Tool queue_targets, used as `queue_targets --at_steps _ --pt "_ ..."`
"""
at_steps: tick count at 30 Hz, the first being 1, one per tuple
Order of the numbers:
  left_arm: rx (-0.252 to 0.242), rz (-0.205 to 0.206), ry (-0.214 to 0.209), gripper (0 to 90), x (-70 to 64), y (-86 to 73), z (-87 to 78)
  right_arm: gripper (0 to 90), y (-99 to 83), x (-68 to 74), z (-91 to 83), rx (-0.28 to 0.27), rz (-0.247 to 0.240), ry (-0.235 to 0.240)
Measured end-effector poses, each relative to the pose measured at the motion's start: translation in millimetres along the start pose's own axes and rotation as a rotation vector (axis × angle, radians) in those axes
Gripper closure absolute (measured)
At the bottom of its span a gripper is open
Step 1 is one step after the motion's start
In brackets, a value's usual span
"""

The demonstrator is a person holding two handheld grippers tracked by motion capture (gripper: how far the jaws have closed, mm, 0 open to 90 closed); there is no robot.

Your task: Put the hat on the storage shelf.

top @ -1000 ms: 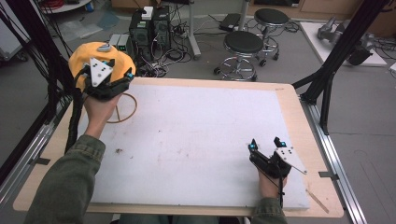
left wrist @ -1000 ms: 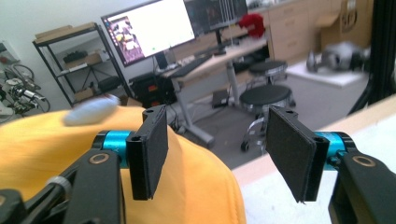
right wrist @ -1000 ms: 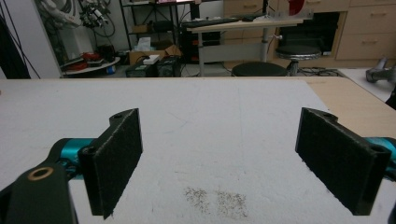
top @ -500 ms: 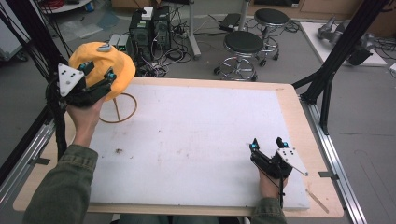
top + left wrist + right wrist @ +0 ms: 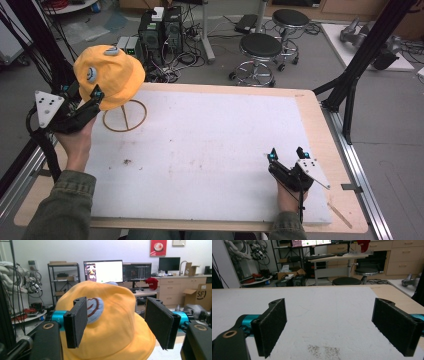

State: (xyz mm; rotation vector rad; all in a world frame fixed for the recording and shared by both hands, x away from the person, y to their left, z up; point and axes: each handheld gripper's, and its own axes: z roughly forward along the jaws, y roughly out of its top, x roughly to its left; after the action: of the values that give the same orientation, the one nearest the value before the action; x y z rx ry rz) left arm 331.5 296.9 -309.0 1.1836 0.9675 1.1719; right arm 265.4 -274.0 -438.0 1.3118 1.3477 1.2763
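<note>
High view: a soft yellow bucket hat [image 5: 109, 75] sits on a thin wire stand [image 5: 124, 116] at the white-padded desk's [image 5: 200, 150] far left corner. The left claw [image 5: 95, 95], now swung out left of it, gapes at the brim; the right claw [image 5: 287, 155] rests open, unmoved.

Left gripper view: a blue patch [image 5: 93, 308] shows on the hat, between spread jaws.

Right gripper view: felt-faced jaws wide, holding nothing.

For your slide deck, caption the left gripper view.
Open left tongs frame a yellow bucket hat before a lab.
</note>
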Motion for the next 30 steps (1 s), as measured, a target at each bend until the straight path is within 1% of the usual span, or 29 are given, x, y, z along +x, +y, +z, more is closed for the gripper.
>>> queue_targets --at_steps 1,3,6,7,9,12,13,15,17,18,21,25,28,30 --pt "0.001 -0.013 0.009 35.2 2.6 -2.1 -3.2 11.5 0.0 0.1 0.1 0.001 -0.001 0.0" --pt "0.005 -0.02 0.011 35.2 4.0 -4.2 -5.9 11.5 -0.1 0.4 0.0 0.005 0.002 0.0" --pt "0.01 -0.022 0.013 35.2 4.5 -7.1 -8.9 11.5 -0.3 0.6 0.2 0.01 0.002 -0.002" --pt "0.008 -0.026 0.019 35.2 5.1 -11.0 -12.2 11.6 -0.4 0.9 0.4 0.011 0.006 -0.003" --pt "0.008 -0.028 0.025 35.2 5.3 -13.3 -13.7 11.6 -0.6 0.4 1.0 0.012 0.0 -0.001" --pt "0.021 -0.032 0.036 35.1 7.5 -20.4 -17.6 11.6 -0.6 0.8 0.7 0.015 -0.001 0.001" --pt "0.028 -0.039 0.045 35.0 9.1 -24.9 -20.7 11.6 -0.6 0.8 0.7 0.016 -0.001 0.001" --pt "0.033 -0.043 0.046 34.8 9.7 -27.9 -22.9 11.5 -0.7 0.7 0.8 0.016 -0.002 0.001" --pt "0.044 -0.042 0.034 34.7 11.0 -34.8 -29.4 11.5 -0.7 0.7 0.8 0.016 -0.001 0.001" --pt "0.044 -0.042 0.034 34.7 11.0 -34.8 -29.4 11.5 -0.7 0.7 0.8 0.016 -0.001 0.001" --pt "0.055 -0.033 0.044 34.5 12.2 -40.2 -37.2 11.6 -0.9 0.5 1.3 0.015 -0.008 0.002" --pt "0.059 -0.04 0.06 32.5 13.8 -46.2 -48.1 11.5 -1.1 1.5 1.1 0.022 0.0 0.005" --pt "0.063 -0.039 0.059 30.6 13.9 -49.3 -51.5 11.6 -1.2 1.4 1.2 0.025 0.0 0.006" --pt "0.067 -0.037 0.049 29.2 13.8 -52.7 -54.7 11.6 -1.3 1.4 1.3 0.024 0.0 0.005"
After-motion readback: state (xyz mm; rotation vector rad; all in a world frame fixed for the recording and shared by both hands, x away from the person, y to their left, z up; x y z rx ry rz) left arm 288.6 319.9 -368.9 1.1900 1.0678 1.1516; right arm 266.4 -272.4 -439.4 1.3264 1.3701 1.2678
